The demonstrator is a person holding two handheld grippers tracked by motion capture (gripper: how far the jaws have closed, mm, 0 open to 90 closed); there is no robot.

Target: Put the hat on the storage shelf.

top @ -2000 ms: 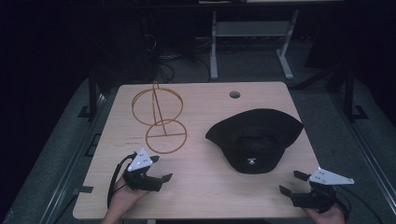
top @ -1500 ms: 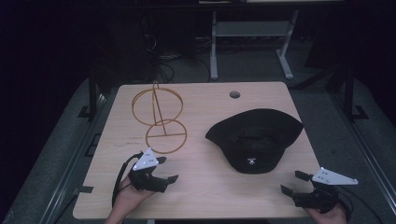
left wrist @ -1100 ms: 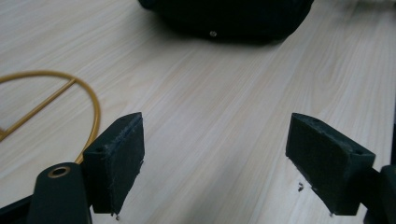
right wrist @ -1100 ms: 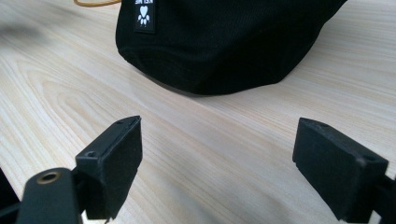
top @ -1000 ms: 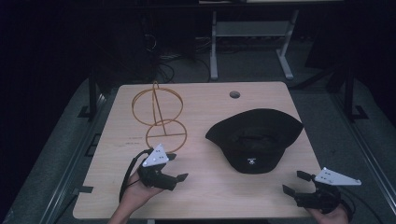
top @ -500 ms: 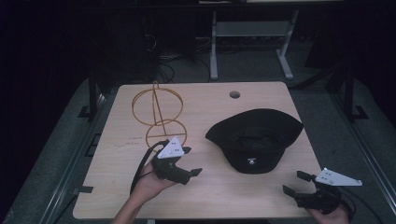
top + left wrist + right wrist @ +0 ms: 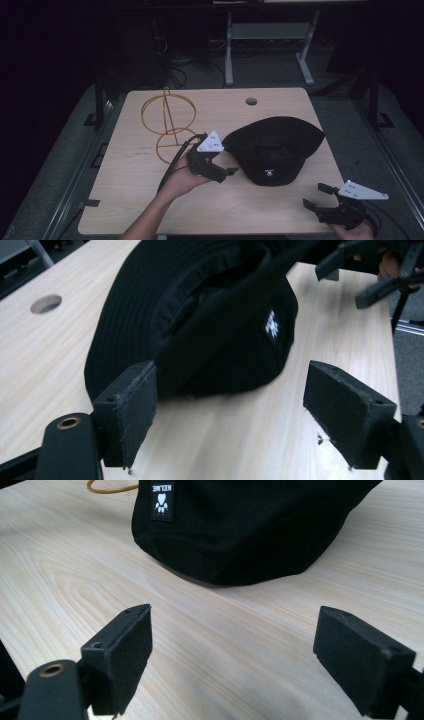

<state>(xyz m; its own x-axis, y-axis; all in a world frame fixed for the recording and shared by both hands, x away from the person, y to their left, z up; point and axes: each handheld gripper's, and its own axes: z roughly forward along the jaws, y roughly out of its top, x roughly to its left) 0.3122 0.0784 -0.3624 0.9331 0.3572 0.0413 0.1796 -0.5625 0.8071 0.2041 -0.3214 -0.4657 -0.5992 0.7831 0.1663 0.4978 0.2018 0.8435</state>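
Note:
A black bucket hat [image 7: 275,150] lies crown-down on the right half of the wooden table [image 7: 130,195], with a small white logo facing the front edge. My left gripper [image 7: 227,159] is open just left of the hat, its jaws pointing at the brim. In the left gripper view the hat [image 7: 215,315] lies just beyond the open left gripper [image 7: 237,415], and its brim reaches the left jaw. My right gripper [image 7: 315,196] is open at the table's front right corner. In the right gripper view the hat [image 7: 250,525] lies ahead of the right gripper [image 7: 240,655], apart from it.
A gold wire stand [image 7: 167,122] with a round base stands at the back left, close behind my left hand. A cable hole [image 7: 251,101] sits near the far edge. A metal frame [image 7: 265,35] stands on the floor beyond the table.
My left gripper has travelled right and away from the front edge, from the table's front left up to the hat's left side. The right gripper has barely moved.

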